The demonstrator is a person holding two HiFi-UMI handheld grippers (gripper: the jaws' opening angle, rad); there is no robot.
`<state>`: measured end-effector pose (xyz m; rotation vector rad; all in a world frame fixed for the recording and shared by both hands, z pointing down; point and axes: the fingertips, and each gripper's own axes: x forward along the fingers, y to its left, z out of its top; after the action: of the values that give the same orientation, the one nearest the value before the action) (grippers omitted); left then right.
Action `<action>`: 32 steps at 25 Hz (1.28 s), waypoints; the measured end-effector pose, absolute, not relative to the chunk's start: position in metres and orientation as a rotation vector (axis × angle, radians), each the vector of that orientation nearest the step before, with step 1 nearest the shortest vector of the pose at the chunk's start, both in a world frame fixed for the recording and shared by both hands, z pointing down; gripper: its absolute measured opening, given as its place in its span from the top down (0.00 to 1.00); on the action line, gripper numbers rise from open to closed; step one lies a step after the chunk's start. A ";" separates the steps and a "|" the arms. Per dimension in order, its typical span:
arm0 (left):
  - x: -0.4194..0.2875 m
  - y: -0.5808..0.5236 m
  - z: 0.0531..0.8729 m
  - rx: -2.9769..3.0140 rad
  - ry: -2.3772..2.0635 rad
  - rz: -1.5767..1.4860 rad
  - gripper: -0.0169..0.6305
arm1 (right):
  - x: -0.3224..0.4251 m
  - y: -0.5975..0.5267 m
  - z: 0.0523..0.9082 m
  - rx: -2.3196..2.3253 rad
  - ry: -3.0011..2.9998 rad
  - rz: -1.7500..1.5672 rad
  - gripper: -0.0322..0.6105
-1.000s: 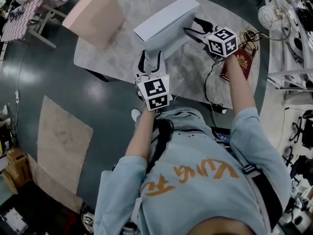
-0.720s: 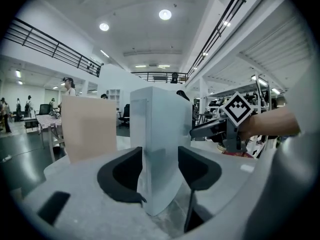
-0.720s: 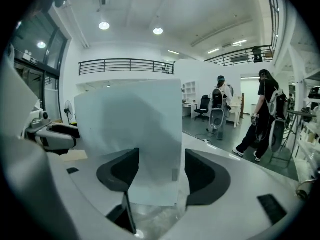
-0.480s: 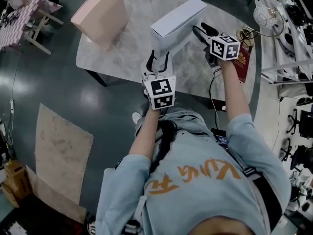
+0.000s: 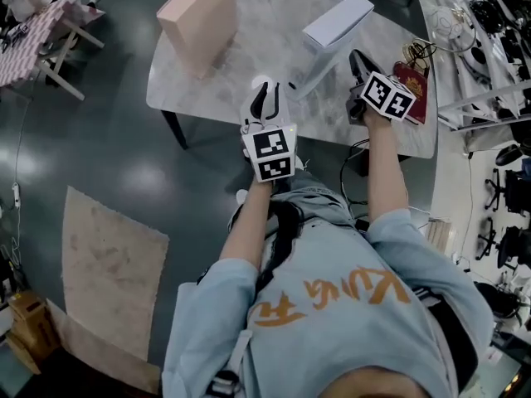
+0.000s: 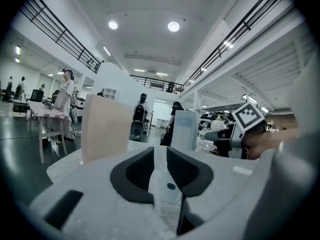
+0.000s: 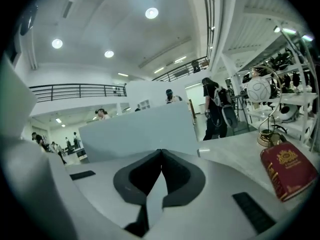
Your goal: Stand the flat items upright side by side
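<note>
White box [image 5: 340, 23] and pink box [image 5: 199, 19] upright, left fingers [image 6: 132, 176] just closing, empty, right fingers [image 7: 180, 179] shut

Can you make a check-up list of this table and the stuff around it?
surface: grey marbled table.
job's things: pink box and white box both stand upright, apart.
clutter: red book lies flat near the right gripper.
grippers: left gripper jaws slightly apart, just been closing, nothing between; right gripper shut, empty.
cables: black cable hangs below the table's near edge.
surroundings: rug on the floor, shelves at right.
</note>
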<state>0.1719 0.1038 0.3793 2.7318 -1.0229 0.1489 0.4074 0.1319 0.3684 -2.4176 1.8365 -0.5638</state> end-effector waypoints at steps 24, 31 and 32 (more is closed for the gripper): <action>0.130 0.032 0.369 2.843 -0.834 0.171 0.95 | 0.342 0.143 0.323 -2.751 1.390 -0.278 0.95; 0.163 0.017 0.372 2.872 -0.769 0.197 0.95 | 0.354 0.141 0.331 -2.802 1.346 -0.268 0.95; 0.166 0.015 0.373 2.876 -0.762 0.195 0.95 | 0.354 0.141 0.330 -2.812 1.343 -0.258 0.95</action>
<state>0.1661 0.0154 0.3726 2.8765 -0.7621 0.1952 0.3538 0.1412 0.3301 -2.8123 1.3428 -0.2581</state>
